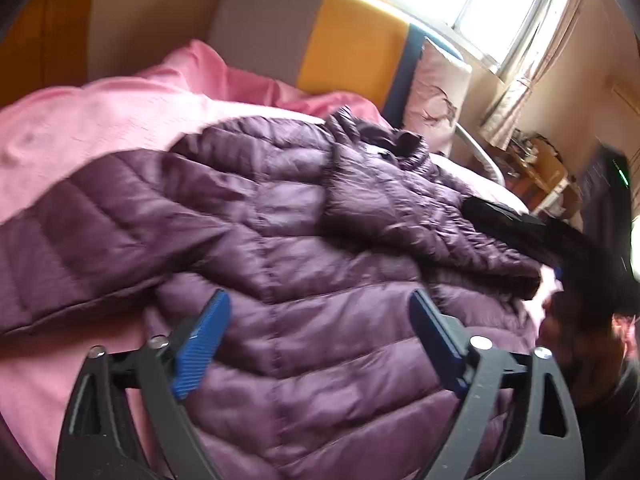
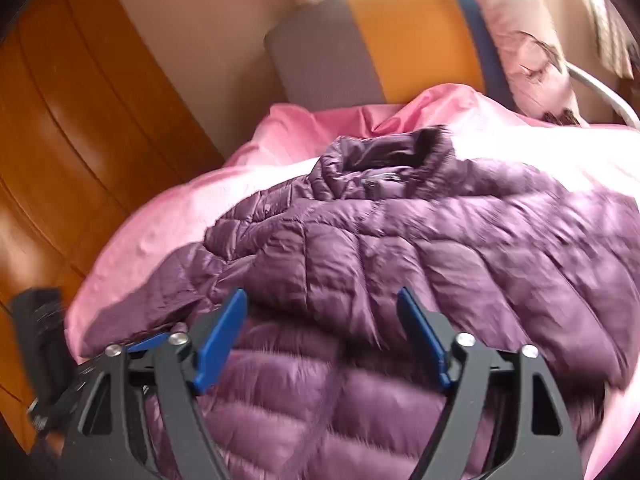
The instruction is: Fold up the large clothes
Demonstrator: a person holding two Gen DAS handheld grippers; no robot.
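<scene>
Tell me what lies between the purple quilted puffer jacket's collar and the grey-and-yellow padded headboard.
Only rumpled pink bedding lies between the jacket's collar and the headboard, seen in the right wrist view.

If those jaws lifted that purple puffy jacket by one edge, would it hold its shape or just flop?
The purple jacket would probably flop: its sleeve already lies folded limply across the body. Its quilted, puffy panels suggest it is light for its bulk. The shiny fabric looks slippery, so it may slide on the pink bedding.
</scene>
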